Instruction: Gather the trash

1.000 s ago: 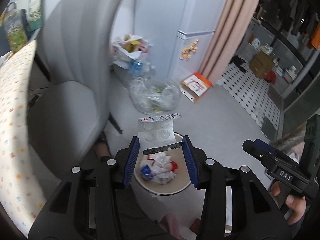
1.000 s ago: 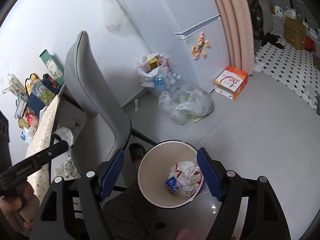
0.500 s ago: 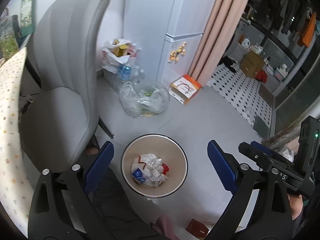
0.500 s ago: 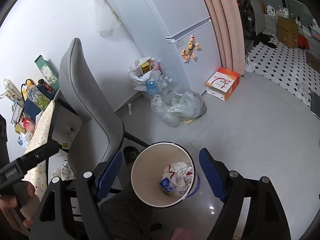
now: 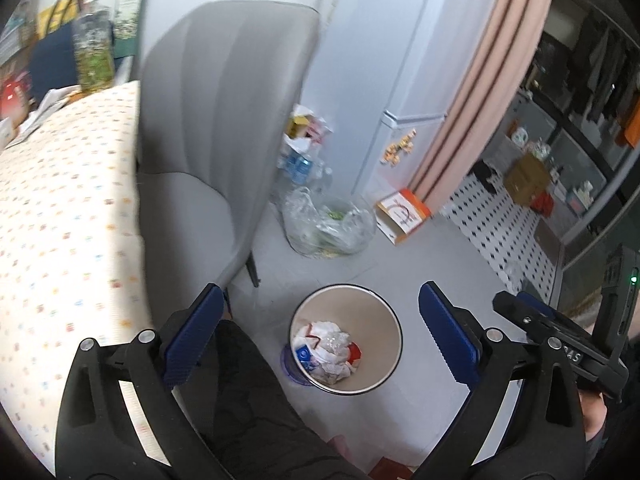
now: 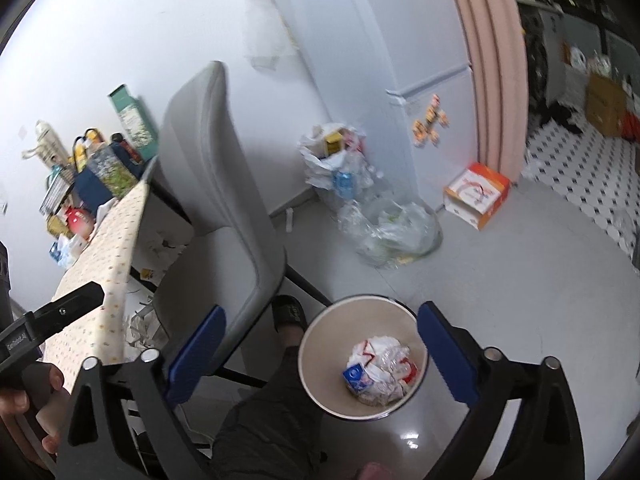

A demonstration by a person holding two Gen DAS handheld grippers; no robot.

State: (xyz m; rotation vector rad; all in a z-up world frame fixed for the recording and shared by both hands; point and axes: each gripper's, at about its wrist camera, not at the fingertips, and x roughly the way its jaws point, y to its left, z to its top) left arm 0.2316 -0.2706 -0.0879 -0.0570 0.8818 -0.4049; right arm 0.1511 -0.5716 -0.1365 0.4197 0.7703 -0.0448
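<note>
A round white waste bin (image 5: 378, 316) stands on the grey floor, holding crumpled white paper, clear plastic and a small blue-and-white carton (image 5: 326, 346). My left gripper (image 5: 320, 292) hangs above the bin; its blue-padded jaws are opening, spread wide, with nothing between them. In the right wrist view the same bin (image 6: 328, 354) and its trash (image 6: 380, 370) lie below my right gripper (image 6: 322, 310). Its jaws are also opening and hold nothing.
A grey chair (image 5: 208, 140) stands left of the bin beside a table with a dotted cloth (image 5: 60, 200). A clear plastic bag (image 5: 332, 224), a white bag of bottles (image 6: 340, 160) and an orange-and-white box (image 5: 402, 214) sit by the fridge (image 5: 380, 60). A dark-trousered leg (image 5: 248, 392) is below.
The left gripper let go of a white blister pack held over the bin and spread wide. Both grippers rose and drew back; the right jaws widened a little.
</note>
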